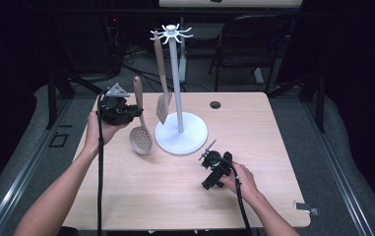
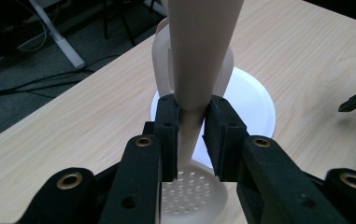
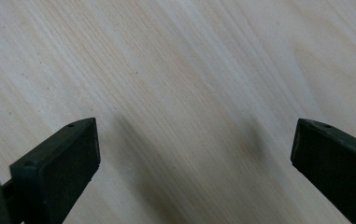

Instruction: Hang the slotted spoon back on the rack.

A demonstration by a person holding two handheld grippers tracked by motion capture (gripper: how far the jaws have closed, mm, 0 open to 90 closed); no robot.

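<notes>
While the left claw (image 2: 192,135) grips the skimmer (image 1: 141,132), the right claw (image 3: 189,154) gapes.

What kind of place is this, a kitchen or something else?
Probably a lab or recording studio, not a kitchen: the wooden table stands alone in a dark room, with cables on the floor and a black chair behind it.

Both forearms are bare, with no sleeves. Each gripper is black: the left gripper (image 1: 137,112) carries a grey three-cornered plate (image 1: 117,91) and brass-coloured pivot screws (image 2: 69,179); the right gripper (image 1: 207,150) has flat rectangular jaws. A black cable (image 1: 99,177) trails from each.
</notes>
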